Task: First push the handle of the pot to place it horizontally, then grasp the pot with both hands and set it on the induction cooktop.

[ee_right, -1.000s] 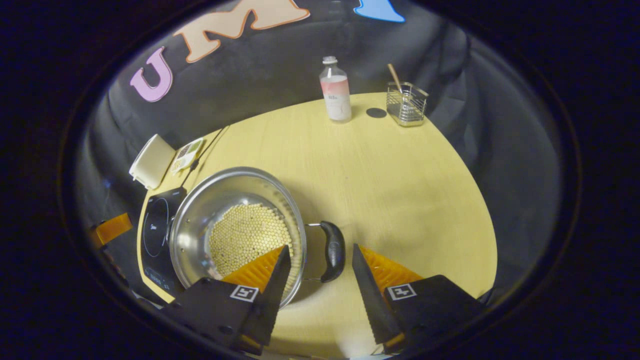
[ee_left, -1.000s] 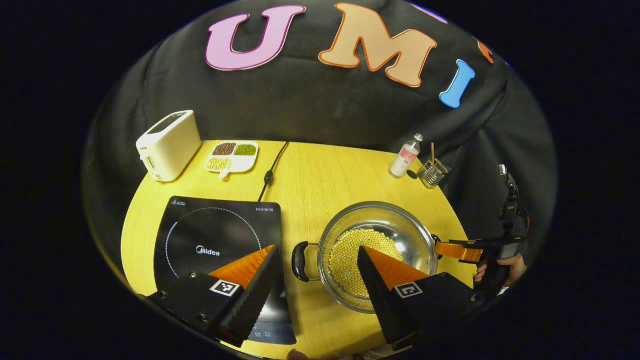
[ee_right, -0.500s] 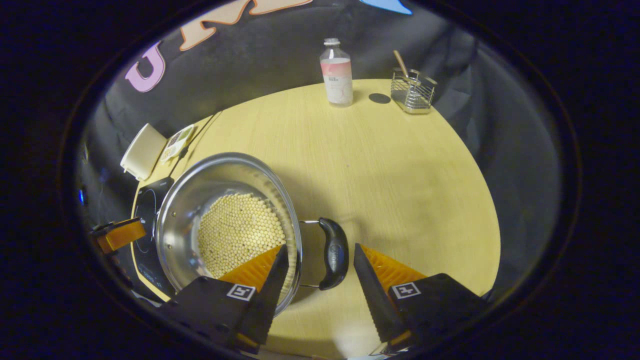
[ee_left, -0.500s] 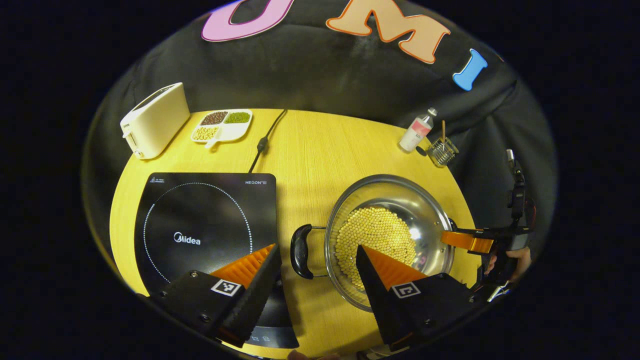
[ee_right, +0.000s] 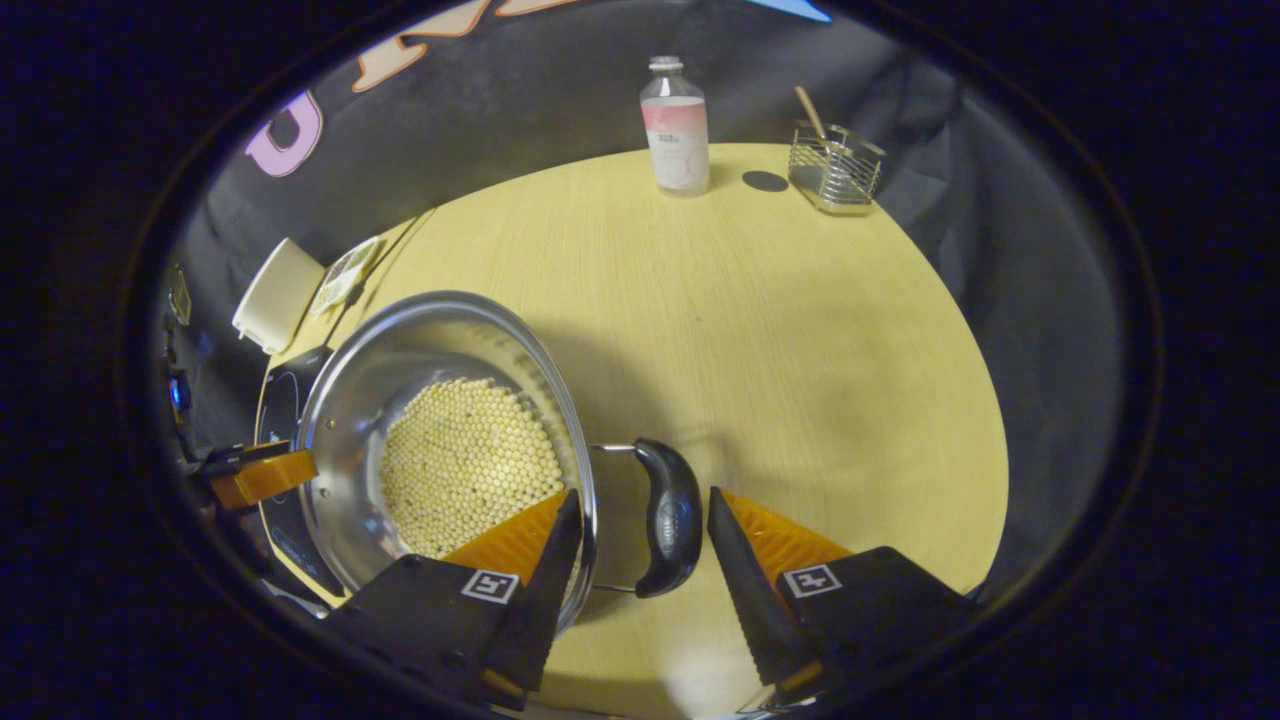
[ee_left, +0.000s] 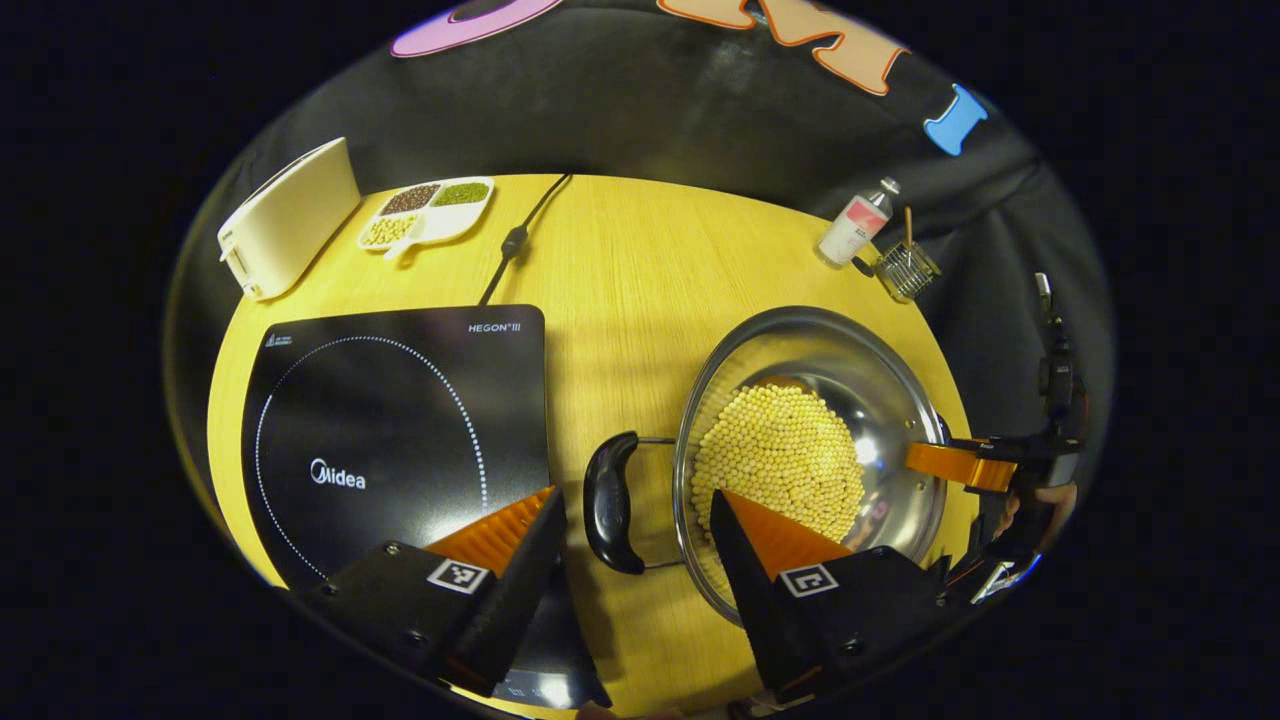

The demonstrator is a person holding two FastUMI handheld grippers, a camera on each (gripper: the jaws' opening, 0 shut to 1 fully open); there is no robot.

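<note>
Pot (ee_left: 810,450) on table (ee_left: 620,270), both grippers open astride handles

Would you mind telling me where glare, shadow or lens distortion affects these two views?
Left gripper view: bright glare spots sit on the inner wall of the pot, the induction cooktop shows a soft sheen, and the table edge bows from fisheye distortion. Right gripper view: the pot casts a broad soft shadow on the table, and the toaster at the rim looks squashed and dim.

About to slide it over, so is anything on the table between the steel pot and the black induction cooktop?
Nothing visible: only bare yellow table lies between the steel pot of beans and the black induction cooktop.
</note>
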